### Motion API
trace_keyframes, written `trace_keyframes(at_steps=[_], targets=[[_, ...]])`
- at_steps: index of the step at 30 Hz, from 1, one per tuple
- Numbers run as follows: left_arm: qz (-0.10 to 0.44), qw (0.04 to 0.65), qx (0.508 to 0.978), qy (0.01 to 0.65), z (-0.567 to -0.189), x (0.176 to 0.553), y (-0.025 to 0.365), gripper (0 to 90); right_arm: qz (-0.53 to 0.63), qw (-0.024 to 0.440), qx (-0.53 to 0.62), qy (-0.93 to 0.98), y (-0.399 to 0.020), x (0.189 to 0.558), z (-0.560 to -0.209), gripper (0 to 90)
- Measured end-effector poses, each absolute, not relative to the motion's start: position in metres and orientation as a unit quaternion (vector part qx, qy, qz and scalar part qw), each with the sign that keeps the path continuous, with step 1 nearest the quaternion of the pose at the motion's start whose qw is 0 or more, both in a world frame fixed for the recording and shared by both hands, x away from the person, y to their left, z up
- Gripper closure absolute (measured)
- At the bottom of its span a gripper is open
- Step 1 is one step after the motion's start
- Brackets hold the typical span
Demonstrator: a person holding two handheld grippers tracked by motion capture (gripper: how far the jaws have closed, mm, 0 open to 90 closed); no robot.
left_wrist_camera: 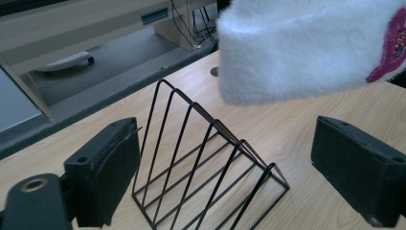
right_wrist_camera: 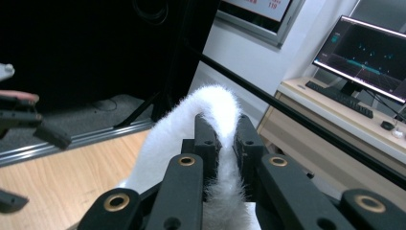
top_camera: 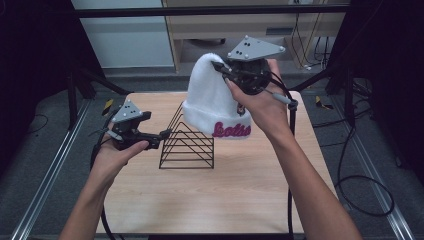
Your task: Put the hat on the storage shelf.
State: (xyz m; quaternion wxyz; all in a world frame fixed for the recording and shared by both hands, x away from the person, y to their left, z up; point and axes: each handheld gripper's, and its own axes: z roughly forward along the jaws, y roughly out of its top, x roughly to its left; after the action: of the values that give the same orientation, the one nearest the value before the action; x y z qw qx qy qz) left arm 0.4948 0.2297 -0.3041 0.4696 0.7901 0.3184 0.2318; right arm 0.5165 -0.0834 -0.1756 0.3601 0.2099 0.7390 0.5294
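At the left of the table (top_camera: 150, 200), the left gripper (top_camera: 159, 134) hovers low with its jaws spread wide, nothing between them, just beside the left end of the black wire rack (top_camera: 188, 142). The rack stands at the table's middle. Right of it and higher, the white fluffy beanie (top_camera: 212, 100) hangs in the air above the rack's far right side. The right gripper (top_camera: 222, 69) is clamped on the beanie's crown.
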Motion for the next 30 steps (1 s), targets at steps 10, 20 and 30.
trace_keyframes(at_steps=[10,20,30], targets=[[0.235,0.472,0.786,0.323,-0.3,0.496,0.232,12.7,0.538,0.358,0.207,0.735,-0.064,0.526,-0.17,83.5],[0.229,0.479,0.778,0.337,-0.3,0.501,0.233,14.7,0.548,0.346,0.198,0.736,-0.044,0.533,-0.167,83.5],[0.233,0.477,0.775,0.343,-0.302,0.511,0.239,15.9,0.562,0.327,0.182,0.738,-0.023,0.532,-0.168,83.4]])
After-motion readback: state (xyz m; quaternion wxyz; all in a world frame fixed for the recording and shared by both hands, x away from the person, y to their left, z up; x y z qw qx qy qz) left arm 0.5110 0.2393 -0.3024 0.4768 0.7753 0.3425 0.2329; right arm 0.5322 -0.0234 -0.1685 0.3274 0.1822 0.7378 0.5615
